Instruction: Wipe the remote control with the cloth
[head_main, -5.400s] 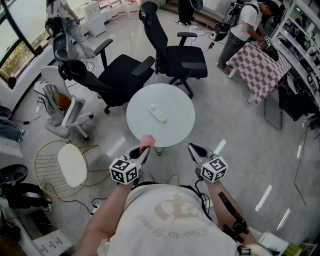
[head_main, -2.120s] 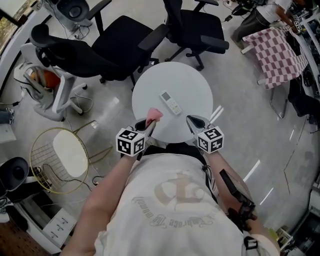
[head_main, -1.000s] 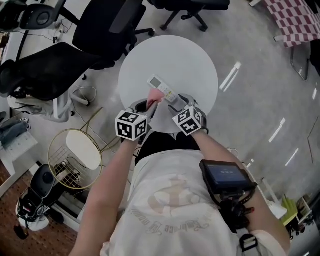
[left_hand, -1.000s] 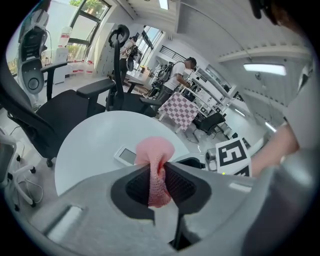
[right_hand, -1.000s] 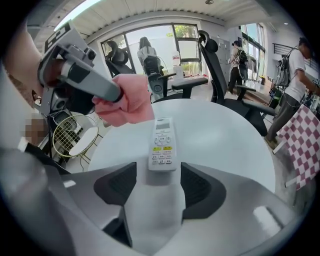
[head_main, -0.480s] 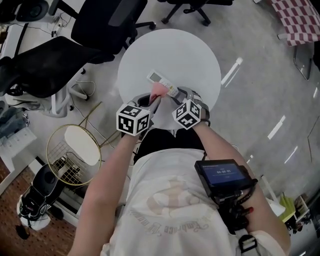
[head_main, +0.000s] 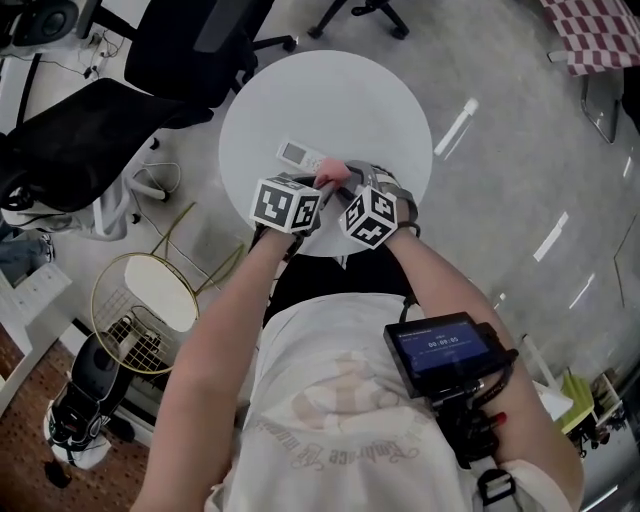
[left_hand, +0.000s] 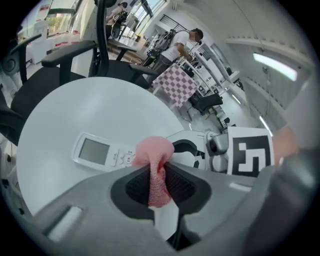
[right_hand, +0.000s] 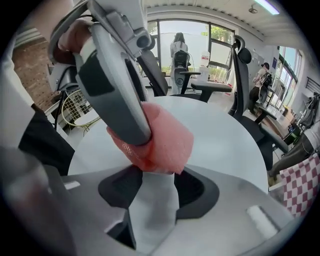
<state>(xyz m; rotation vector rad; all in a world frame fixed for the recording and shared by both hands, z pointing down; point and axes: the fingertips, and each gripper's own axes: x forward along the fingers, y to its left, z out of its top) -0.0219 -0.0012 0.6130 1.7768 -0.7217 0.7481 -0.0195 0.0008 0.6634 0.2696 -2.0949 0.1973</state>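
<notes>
A white remote control (head_main: 298, 153) lies on the round white table (head_main: 330, 90), screen end to the left. My left gripper (head_main: 322, 192) is shut on a bunched pink cloth (head_main: 328, 180), which hangs just over the remote's button end (left_hand: 97, 151). In the left gripper view the cloth (left_hand: 155, 150) sticks out past the jaws. My right gripper (head_main: 352, 182) has just been closing and now pinches the remote's near end (right_hand: 152, 197) between its jaws. The cloth (right_hand: 165, 140) and a left finger (right_hand: 112, 85) sit right in front of it.
Black office chairs (head_main: 120, 110) crowd the table's far left side. A gold wire side table (head_main: 150, 300) stands on the floor at the left. A checked cloth (head_main: 600, 30) shows at the top right. A small screen device (head_main: 440, 350) is strapped to the person's right forearm.
Both grippers moved forward over the table and drew together at the remote. The left brought the cloth down onto it; the right jaws closed around its near end.
</notes>
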